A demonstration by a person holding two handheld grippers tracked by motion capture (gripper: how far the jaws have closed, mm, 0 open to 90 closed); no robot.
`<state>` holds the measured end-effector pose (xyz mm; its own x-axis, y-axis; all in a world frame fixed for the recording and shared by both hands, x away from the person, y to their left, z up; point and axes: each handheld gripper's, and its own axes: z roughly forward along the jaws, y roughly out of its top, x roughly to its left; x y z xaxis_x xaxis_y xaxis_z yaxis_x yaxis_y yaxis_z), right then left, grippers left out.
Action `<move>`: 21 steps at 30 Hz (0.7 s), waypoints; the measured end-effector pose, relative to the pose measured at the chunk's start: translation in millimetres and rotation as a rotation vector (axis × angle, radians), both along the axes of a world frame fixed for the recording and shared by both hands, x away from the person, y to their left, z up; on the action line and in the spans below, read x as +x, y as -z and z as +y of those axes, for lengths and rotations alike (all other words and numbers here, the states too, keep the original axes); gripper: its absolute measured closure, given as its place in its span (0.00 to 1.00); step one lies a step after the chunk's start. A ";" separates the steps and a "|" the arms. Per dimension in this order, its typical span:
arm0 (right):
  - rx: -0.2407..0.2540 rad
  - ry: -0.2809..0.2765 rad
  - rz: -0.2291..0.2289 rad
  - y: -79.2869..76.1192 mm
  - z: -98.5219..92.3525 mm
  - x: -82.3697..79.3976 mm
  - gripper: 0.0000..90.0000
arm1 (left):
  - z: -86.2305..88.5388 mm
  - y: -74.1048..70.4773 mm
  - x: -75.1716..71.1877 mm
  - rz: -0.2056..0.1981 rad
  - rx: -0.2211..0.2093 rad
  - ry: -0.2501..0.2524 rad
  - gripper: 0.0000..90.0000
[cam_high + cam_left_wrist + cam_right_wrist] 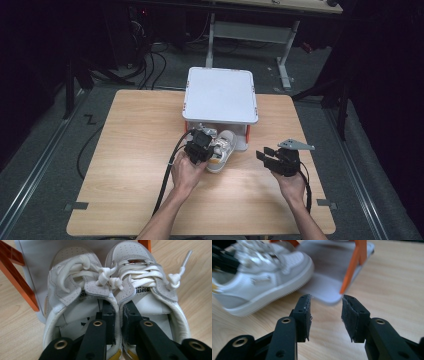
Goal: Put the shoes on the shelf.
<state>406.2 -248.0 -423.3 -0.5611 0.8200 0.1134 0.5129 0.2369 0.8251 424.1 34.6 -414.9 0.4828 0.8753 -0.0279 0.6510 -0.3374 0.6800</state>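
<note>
Two small white sneakers point(222, 150) lie side by side on the wooden table point(135, 150), toes toward the white rack point(220, 95). In the left gripper view, my left gripper point(119, 306) reaches into both. One jaw is inside the left sneaker point(75, 290), the other inside the right sneaker point(150, 282). It is shut on their two touching inner collar walls. From above, the left gripper point(200, 145) sits over the sneakers' heels. My right gripper point(267, 157) hangs to the right of them. Its jaws point(325, 312) stand apart with nothing between them.
The rack has a flat white top, orange legs point(352, 267) and a white base plate point(329, 265) resting on the table; the sneakers' toes reach under it. A loose lace end point(186, 257) trails onto the wood. Bare tabletop lies left, right and in front.
</note>
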 end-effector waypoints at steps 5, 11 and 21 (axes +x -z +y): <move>0.033 -0.038 -0.038 -25.7 5.3 5.8 0.69 | -1.5 1.4 6.7 -0.007 0.008 -0.013 0.91; 0.041 -0.072 -0.075 -52.1 15.9 16.0 0.71 | -3.2 3.2 14.7 -0.008 0.011 -0.024 0.91; 0.025 -0.062 -0.110 -74.2 40.4 43.4 0.74 | -6.4 12.7 27.2 -0.011 -0.001 -0.061 0.91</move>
